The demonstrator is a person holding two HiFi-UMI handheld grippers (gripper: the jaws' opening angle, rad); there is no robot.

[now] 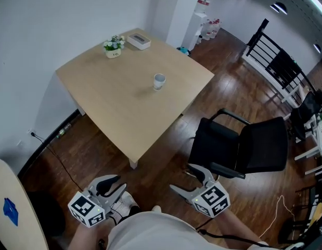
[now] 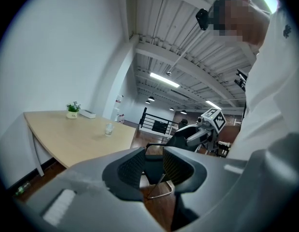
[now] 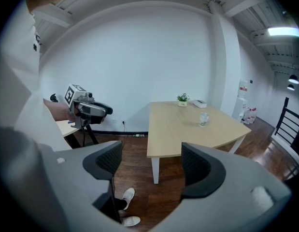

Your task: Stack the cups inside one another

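Observation:
One small pale cup (image 1: 159, 81) stands upright near the middle of the light wooden table (image 1: 119, 103); I cannot tell whether it is one cup or a nested stack. It shows small and far off in the left gripper view (image 2: 108, 129) and the right gripper view (image 3: 203, 119). Both grippers hang low over the floor, well short of the table. My left gripper (image 1: 119, 183) (image 2: 154, 166) is open by a narrow gap and holds nothing. My right gripper (image 1: 182, 177) (image 3: 151, 166) is open wide and holds nothing.
A potted plant (image 1: 113, 47) and a white box (image 1: 138, 40) sit at the table's far corner. A black office chair (image 1: 244, 145) stands right of the table on the dark wood floor. A round table edge (image 1: 15, 207) lies at the near left. A railing (image 1: 270, 51) runs at the far right.

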